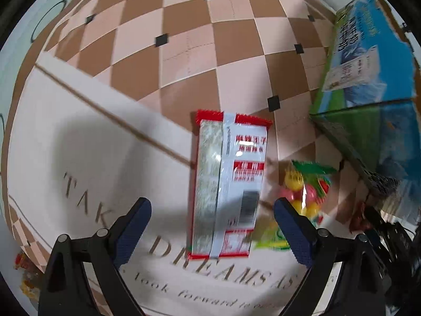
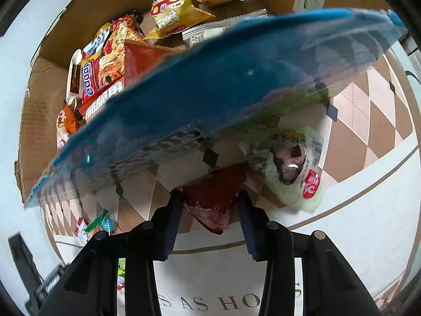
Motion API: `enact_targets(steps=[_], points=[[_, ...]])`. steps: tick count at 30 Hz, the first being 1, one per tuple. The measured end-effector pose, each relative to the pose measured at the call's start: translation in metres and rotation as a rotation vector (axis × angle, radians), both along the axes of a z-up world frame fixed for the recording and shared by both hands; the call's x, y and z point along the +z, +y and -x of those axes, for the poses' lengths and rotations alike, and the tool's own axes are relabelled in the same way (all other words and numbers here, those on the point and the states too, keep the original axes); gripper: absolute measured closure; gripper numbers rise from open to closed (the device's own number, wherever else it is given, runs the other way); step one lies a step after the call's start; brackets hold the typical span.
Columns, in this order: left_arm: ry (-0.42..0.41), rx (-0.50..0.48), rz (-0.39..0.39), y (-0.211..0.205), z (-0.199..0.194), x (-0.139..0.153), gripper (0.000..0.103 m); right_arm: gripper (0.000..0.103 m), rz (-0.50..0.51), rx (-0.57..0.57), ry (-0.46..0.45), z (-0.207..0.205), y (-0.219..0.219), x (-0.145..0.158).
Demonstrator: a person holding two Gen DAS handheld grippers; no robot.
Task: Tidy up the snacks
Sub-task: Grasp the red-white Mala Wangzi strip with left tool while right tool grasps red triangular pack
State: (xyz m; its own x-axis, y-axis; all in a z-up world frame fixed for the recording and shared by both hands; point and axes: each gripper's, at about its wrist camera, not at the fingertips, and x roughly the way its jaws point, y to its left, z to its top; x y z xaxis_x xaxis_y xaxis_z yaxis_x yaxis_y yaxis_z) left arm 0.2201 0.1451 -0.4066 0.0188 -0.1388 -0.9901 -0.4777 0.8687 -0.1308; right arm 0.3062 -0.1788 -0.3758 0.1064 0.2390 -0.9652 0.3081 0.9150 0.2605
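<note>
In the left wrist view my left gripper (image 1: 211,218) is open and hovers over a red and white snack packet (image 1: 229,184) lying flat on the tablecloth between its fingers. A bag of coloured candy (image 1: 305,192) lies just right of it. In the right wrist view my right gripper (image 2: 209,208) is closed on a dark red snack packet (image 2: 213,197), held just in front of the blue wall of the cardboard box (image 2: 210,84). The box holds several snack bags (image 2: 105,65). A pale green packet (image 2: 292,163) lies to the right of the gripper.
The blue and green box (image 1: 368,79) stands at the right in the left wrist view. The checkered tablecloth (image 1: 184,39) with a white lettered panel covers the table. A small green and red packet (image 2: 97,223) lies at lower left in the right wrist view.
</note>
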Motion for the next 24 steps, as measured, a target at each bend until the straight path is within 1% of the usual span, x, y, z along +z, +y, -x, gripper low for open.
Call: enact_targets(steps=[2,5,8,9,11,13,15,20,24], points=[[0.006,-0.027,-0.016,-0.004,-0.006,-0.005,0.008,0.059,0.002,0.019,0.009,0.003,0.003,0.0],[0.02,-0.085,-0.069,-0.013,-0.011,-0.012,0.008,0.059,0.001,0.064,0.029,0.012,0.008,0.001],[0.008,-0.126,-0.116,-0.02,-0.01,-0.013,0.009,0.06,-0.01,0.088,0.049,0.024,0.01,0.0],[-0.007,-0.147,-0.136,-0.023,-0.008,-0.012,0.011,0.06,-0.009,0.097,0.055,0.027,0.012,0.0],[-0.034,-0.173,-0.149,-0.029,-0.005,-0.008,0.02,0.06,-0.006,0.116,0.063,0.032,0.016,-0.001],[-0.056,-0.216,-0.159,-0.04,0.0,-0.004,0.041,0.06,-0.003,0.134,0.068,0.038,0.021,-0.002],[-0.05,-0.262,-0.166,-0.05,0.006,-0.001,0.053,0.06,-0.002,0.154,0.074,0.043,0.028,-0.001],[-0.034,-0.283,-0.152,-0.059,0.021,-0.001,0.058,0.061,-0.01,0.197,0.08,0.055,0.042,0.0],[-0.021,-0.271,-0.114,-0.061,0.038,0.001,0.061,0.062,-0.012,0.233,0.07,0.06,0.056,0.004]])
